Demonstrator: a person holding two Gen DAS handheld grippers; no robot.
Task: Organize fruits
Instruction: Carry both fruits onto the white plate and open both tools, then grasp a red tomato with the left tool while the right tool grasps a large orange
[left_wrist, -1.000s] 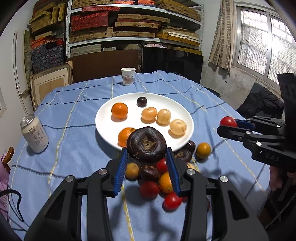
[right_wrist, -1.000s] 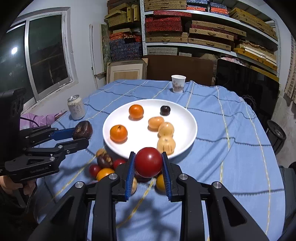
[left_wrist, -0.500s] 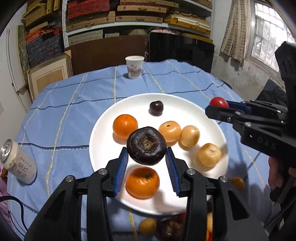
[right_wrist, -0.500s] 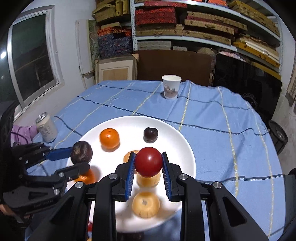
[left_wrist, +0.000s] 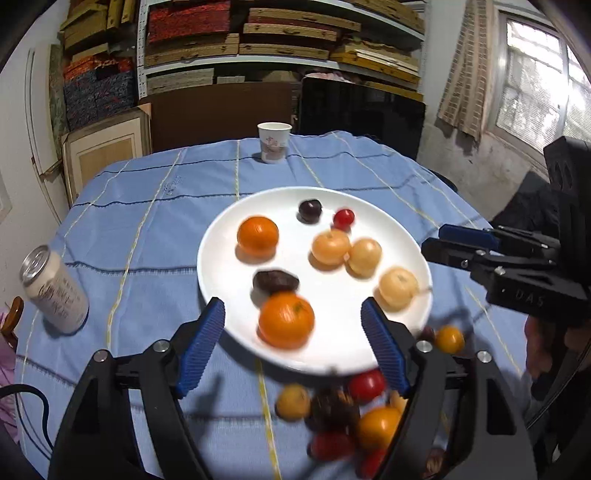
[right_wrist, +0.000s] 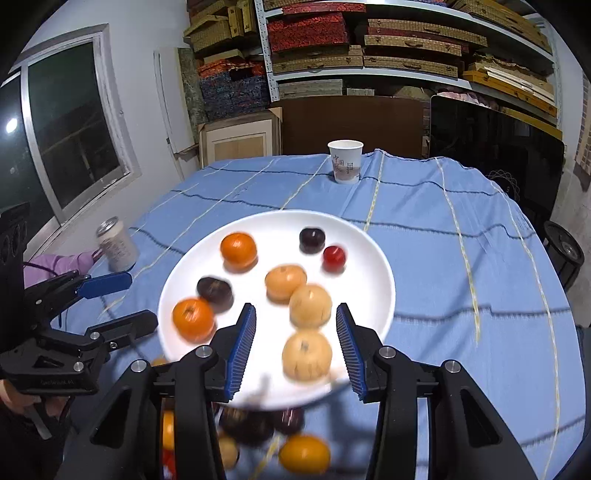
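Note:
A white plate on the blue tablecloth holds several fruits: two oranges, three pale yellow fruits, a dark plum, a dark brown fruit and a small red fruit. My left gripper is open and empty above the plate's near edge; it also shows in the right wrist view. My right gripper is open and empty over the plate; it also shows in the left wrist view. A pile of loose fruits lies on the cloth in front of the plate.
A drink can stands left of the plate. A paper cup stands at the table's far side. Shelves with boxes, a dark screen and windows lie behind the table.
Both grippers have opened. The dark brown fruit has left the left gripper and lies on the plate; the red fruit has left the right gripper and lies on the plate. Both grippers have pulled back.

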